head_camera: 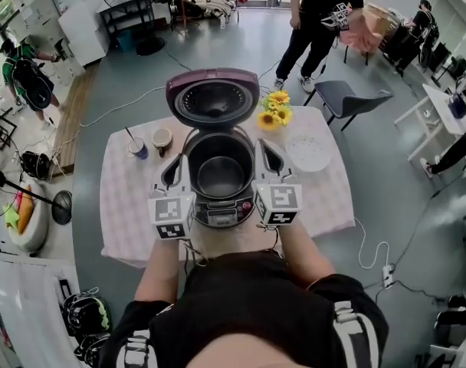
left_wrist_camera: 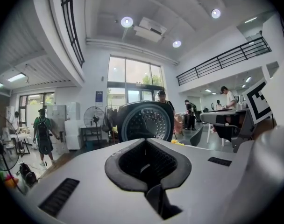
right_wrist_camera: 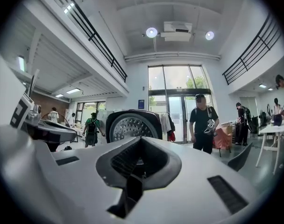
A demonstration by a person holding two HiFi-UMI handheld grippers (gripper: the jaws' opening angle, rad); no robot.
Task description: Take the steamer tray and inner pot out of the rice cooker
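Observation:
The rice cooker (head_camera: 221, 205) stands on the table with its purple lid (head_camera: 212, 98) swung up. The dark inner pot (head_camera: 220, 173) sits in its body. A white round perforated steamer tray (head_camera: 308, 150) lies flat on the cloth to the cooker's right. My left gripper (head_camera: 174, 169) hangs beside the pot's left rim and my right gripper (head_camera: 267, 155) beside its right rim. Both are shut with nothing between the jaws. In the left gripper view the closed left gripper (left_wrist_camera: 146, 164) points at the lid's inner side (left_wrist_camera: 145, 121). The right gripper view shows the right gripper (right_wrist_camera: 139, 164) closed below the lid (right_wrist_camera: 132, 125).
The table (head_camera: 126, 205) has a checked cloth. Two cups (head_camera: 137, 147) (head_camera: 162, 138) stand left of the cooker, sunflowers (head_camera: 275, 107) at the back right. A grey chair (head_camera: 344, 96) and a standing person (head_camera: 317, 21) are beyond the table. Cables run over the floor.

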